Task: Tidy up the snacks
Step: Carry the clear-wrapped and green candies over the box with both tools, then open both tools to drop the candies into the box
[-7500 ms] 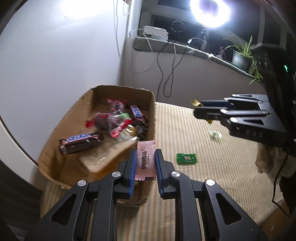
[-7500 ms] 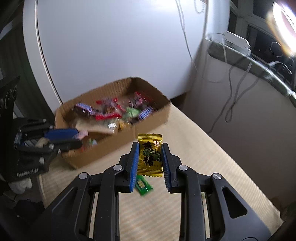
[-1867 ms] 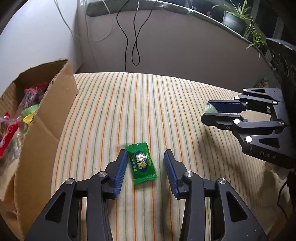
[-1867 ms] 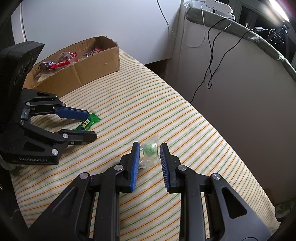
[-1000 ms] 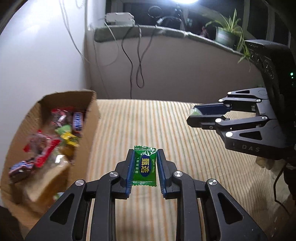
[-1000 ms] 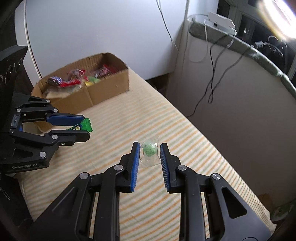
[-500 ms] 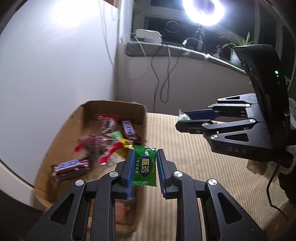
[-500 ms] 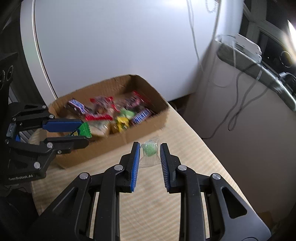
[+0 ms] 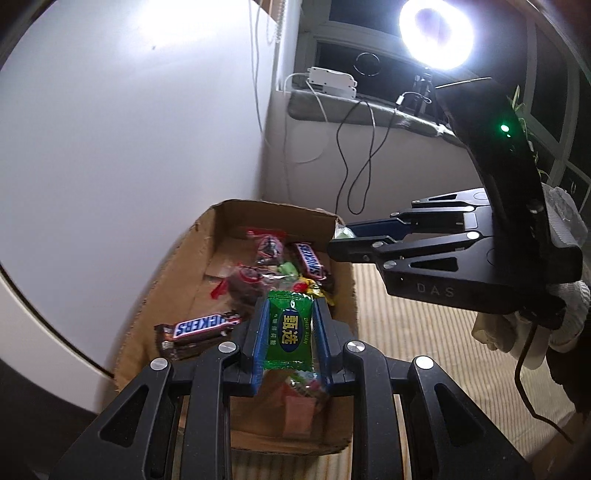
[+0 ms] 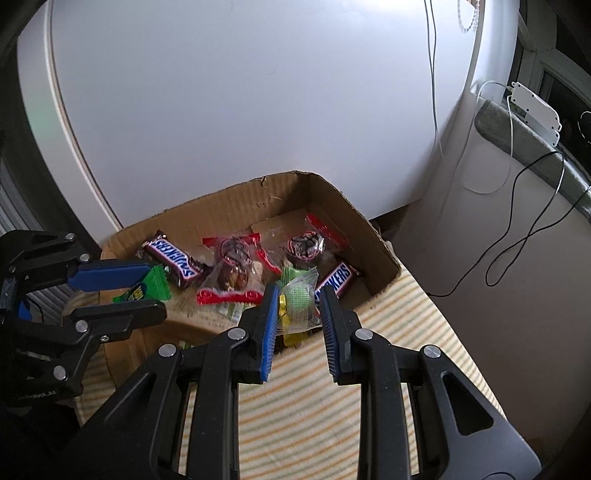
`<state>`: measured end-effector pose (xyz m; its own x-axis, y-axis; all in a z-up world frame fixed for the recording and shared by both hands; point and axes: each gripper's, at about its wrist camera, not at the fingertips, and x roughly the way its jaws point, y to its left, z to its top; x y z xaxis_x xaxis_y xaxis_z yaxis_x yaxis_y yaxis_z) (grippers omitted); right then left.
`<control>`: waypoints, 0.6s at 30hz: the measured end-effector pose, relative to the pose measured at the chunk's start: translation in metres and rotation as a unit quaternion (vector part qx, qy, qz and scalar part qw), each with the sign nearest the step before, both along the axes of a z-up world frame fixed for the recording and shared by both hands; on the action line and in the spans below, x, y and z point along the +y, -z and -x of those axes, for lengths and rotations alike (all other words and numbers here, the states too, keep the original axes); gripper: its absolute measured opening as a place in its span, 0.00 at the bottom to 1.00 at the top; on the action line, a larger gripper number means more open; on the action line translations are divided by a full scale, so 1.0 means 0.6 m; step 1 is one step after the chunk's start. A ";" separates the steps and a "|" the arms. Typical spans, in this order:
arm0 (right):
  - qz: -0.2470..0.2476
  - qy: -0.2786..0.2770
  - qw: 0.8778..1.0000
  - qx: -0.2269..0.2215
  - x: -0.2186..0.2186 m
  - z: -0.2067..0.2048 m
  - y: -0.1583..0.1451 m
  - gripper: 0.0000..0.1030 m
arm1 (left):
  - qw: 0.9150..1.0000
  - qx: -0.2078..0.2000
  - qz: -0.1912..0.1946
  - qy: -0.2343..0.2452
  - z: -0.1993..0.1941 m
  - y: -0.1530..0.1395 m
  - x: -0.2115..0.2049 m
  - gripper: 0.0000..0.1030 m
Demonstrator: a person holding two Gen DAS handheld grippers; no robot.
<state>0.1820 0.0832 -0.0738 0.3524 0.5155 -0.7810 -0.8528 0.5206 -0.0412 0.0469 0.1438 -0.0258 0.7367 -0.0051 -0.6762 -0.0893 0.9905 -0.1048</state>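
Note:
A cardboard box (image 9: 177,258) (image 10: 236,203) holds several snacks, among them Snickers bars (image 9: 203,325) (image 10: 173,258) and red-wrapped sweets (image 10: 232,269). My left gripper (image 9: 288,332) is shut on a green candy (image 9: 290,332) above the box's near end; it also shows in the right wrist view (image 10: 122,290) with the green candy (image 10: 146,288). My right gripper (image 10: 297,310) is shut on a clear-wrapped green candy (image 10: 299,299) over the box's right wall; in the left wrist view the right gripper (image 9: 341,240) hovers at the box's far corner.
The box sits on a striped cloth surface (image 9: 424,343) (image 10: 314,387) against a white wall (image 10: 240,92). A ledge with a white power strip (image 9: 332,81) and hanging cables (image 9: 354,166) lies behind. A bright ring light (image 9: 437,33) shines above.
Both grippers have carried their candies from the striped surface towards the box and now hover over it. Both are still shut.

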 end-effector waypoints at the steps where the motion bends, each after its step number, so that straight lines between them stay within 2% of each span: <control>1: -0.002 0.001 1.000 0.002 0.003 -0.004 0.001 0.23 | 1.000 0.000 0.000 -0.002 -0.001 0.001 0.004 0.21; 9: -0.003 0.006 1.000 0.029 0.030 -0.034 0.014 0.23 | 1.000 0.001 0.002 -0.006 -0.004 0.004 0.014 0.21; 18: 0.001 0.011 0.999 0.038 0.048 -0.042 0.027 0.23 | 1.000 0.007 0.001 -0.010 -0.007 0.012 0.016 0.22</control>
